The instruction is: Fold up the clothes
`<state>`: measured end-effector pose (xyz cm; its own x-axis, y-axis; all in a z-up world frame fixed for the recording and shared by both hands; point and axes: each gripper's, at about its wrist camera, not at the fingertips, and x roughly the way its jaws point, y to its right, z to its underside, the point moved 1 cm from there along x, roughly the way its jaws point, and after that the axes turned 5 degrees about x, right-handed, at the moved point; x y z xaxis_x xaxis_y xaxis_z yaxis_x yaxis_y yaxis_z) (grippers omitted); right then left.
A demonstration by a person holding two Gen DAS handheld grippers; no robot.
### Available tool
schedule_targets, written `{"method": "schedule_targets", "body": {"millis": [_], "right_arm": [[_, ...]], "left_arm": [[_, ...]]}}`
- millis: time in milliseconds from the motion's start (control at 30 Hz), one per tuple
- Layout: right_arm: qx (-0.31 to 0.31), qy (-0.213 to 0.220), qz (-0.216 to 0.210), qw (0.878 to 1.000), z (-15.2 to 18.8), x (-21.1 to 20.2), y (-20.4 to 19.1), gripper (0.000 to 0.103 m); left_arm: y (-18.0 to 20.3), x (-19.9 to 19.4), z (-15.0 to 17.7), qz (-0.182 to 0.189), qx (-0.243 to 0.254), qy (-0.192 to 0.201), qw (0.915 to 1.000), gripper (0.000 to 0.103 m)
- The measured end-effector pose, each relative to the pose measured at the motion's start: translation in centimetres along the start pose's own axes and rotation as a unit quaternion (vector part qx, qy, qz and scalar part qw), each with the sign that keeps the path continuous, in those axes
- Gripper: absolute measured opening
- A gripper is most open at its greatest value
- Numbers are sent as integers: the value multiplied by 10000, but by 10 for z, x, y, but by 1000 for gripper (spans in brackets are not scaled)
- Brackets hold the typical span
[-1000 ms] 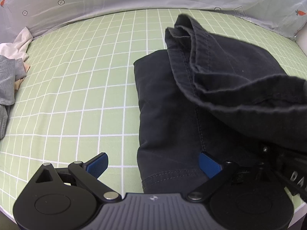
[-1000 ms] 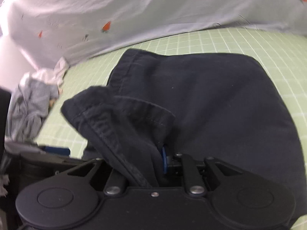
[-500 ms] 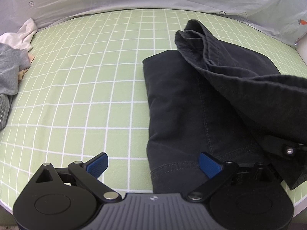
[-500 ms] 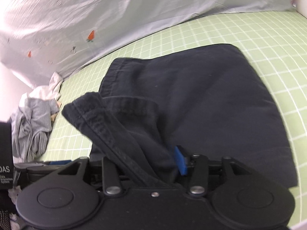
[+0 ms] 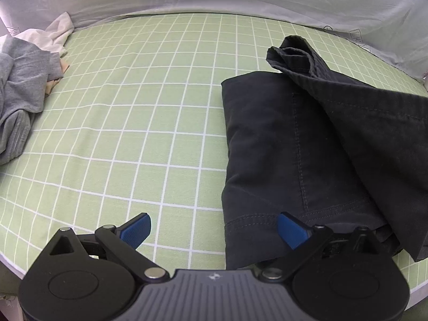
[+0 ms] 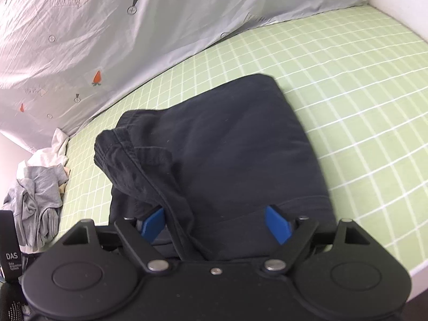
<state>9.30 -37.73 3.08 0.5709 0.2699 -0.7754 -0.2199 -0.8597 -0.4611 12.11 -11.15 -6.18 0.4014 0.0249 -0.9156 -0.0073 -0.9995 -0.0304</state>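
Observation:
A dark navy garment [image 5: 281, 139] lies folded on the green checked sheet [image 5: 133, 107], right of centre in the left wrist view. Its rumpled waistband end [image 5: 297, 53] rests on top at the far side. My left gripper [image 5: 214, 230] is open, with the garment's near corner reaching in beside its right pad and untouched. In the right wrist view the same garment [image 6: 227, 139] fills the middle, its bunched waistband [image 6: 120, 147] to the left. The jaws of my right gripper [image 6: 215, 224] are opening; a ridge of the cloth runs between the blue pads, which do not press on it.
A heap of grey and white clothes [image 5: 21, 88] lies at the sheet's left edge, seen also as the clothes heap [image 6: 40, 195] in the right wrist view. A pale printed cloth [image 6: 107, 40] rises behind the bed. The bed's near edge [image 5: 10, 256] runs close below the left gripper.
My right gripper has gone from shut on the waistband fold to wide apart, and the lifted fold has sunk onto the garment. Both cameras have drawn back, and the left gripper stays open.

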Motion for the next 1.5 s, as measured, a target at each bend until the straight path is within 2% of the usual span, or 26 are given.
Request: {"method": "schedule_targets", "body": {"millis": [233,367,467,633,767,867,1067,1167,1267,1300,1433,1500], "right_arm": [[109,394,383,9984,-10,-26,23,87],[-155,299,1007,9944,-12,-7,34,88],[-415,198,1465,9881,-10,7,38,88],[-508,137,1448,9881,-11,20,48,94],[-669,258,1638,9839,-19,27,46,97],[-803,407,1806,9794,-27,29,44,97],[-809,490,1954,9762,-32,30,54,97],[-881,507,1991,9747,-28,29,57,97],[-895,502,1985,9747,-27,29,58,98],[-909,500,1987,9745,-27,28,58,98],[-1013,516,2024,9727,-28,27,60,98],[-1060,513,2022,9722,-28,26,61,98]], "left_arm": [[0,-3,3,-78,-117,-2,9999,100],[-2,-19,0,-76,-101,-21,9999,100],[-9,-43,-4,22,-103,160,9998,100],[-12,-63,-25,-138,-253,448,9986,100],[8,-56,-47,-218,-101,472,9986,100],[29,-49,-66,-148,14,557,9983,100],[77,-35,-106,-136,216,888,9957,100],[99,-15,-113,-209,475,787,9955,100],[113,14,-105,-665,794,441,9936,100],[112,19,-99,-716,827,348,9934,100],[88,14,-69,-383,629,149,9972,100],[74,8,-54,-387,642,-1,9972,100]]}}
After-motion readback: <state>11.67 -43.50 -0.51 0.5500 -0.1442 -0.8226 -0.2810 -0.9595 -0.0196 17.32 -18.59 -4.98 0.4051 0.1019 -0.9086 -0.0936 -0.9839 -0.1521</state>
